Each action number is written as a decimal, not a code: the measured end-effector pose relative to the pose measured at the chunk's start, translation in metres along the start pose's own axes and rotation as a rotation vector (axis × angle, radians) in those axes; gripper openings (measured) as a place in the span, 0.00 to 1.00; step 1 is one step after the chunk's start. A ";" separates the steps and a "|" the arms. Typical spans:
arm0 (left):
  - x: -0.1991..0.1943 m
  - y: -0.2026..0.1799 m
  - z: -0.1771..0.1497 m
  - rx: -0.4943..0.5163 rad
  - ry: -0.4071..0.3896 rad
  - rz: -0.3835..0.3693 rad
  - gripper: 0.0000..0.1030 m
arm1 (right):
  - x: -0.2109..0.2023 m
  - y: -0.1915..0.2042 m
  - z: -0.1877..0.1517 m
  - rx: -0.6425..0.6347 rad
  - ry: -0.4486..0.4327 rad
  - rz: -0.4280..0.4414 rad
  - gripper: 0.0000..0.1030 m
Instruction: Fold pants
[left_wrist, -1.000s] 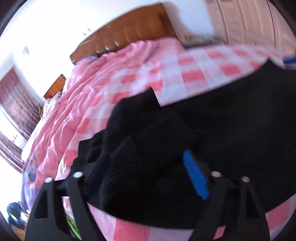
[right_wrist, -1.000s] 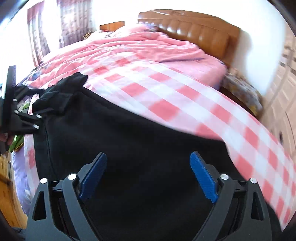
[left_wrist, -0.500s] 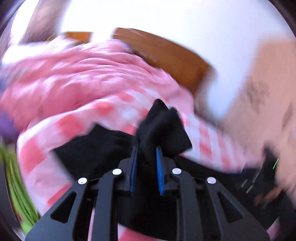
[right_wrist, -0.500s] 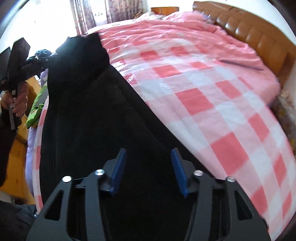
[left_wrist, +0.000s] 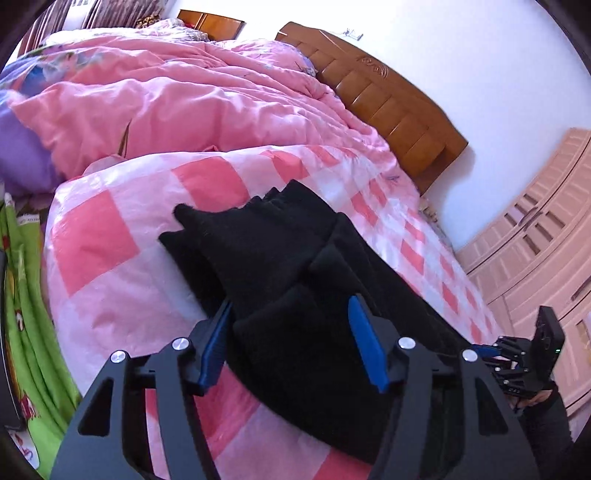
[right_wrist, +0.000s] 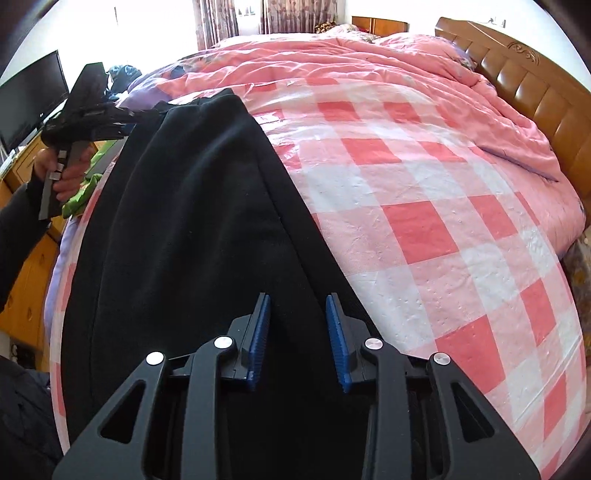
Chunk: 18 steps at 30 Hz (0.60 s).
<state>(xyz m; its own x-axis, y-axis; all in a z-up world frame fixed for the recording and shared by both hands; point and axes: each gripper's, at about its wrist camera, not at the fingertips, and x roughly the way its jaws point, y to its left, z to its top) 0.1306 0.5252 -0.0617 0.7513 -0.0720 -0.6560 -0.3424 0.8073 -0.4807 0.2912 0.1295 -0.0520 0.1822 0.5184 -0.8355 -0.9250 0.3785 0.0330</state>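
Note:
Black pants lie as a long folded band on the pink checked sheet. My left gripper is at one end of them. Its jaws are opening, a bunched fold lies between the blue pads, and they do not press it. The right gripper points down at the other end, jaws closing, black cloth between its pads with a gap still showing. Each gripper shows in the other view: the left gripper held by a hand, the right gripper at the pants' far end.
A crumpled pink quilt fills the far half of the bed, against a wooden headboard. Pink wardrobe doors stand to the right. A green cloth hangs off the bed's edge. A dark monitor sits on a wooden cabinet.
Half a second ago my left gripper was shut on the lifted pants end; now that end lies on the sheet and the jaws have spread. The right jaws have narrowed over the pants.

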 end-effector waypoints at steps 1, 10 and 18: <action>0.005 -0.001 0.000 -0.004 0.002 0.008 0.58 | 0.000 -0.001 -0.001 0.007 -0.006 0.001 0.32; -0.017 -0.033 0.015 0.065 -0.117 0.022 0.17 | -0.030 0.022 0.002 -0.063 -0.090 -0.140 0.09; 0.004 -0.030 0.015 0.075 -0.118 0.106 0.17 | -0.011 -0.016 0.009 0.052 -0.042 -0.141 0.08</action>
<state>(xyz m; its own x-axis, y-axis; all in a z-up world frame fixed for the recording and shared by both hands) 0.1528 0.5091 -0.0412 0.7756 0.0815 -0.6259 -0.3838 0.8482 -0.3651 0.3066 0.1244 -0.0386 0.3245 0.4886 -0.8099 -0.8709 0.4885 -0.0542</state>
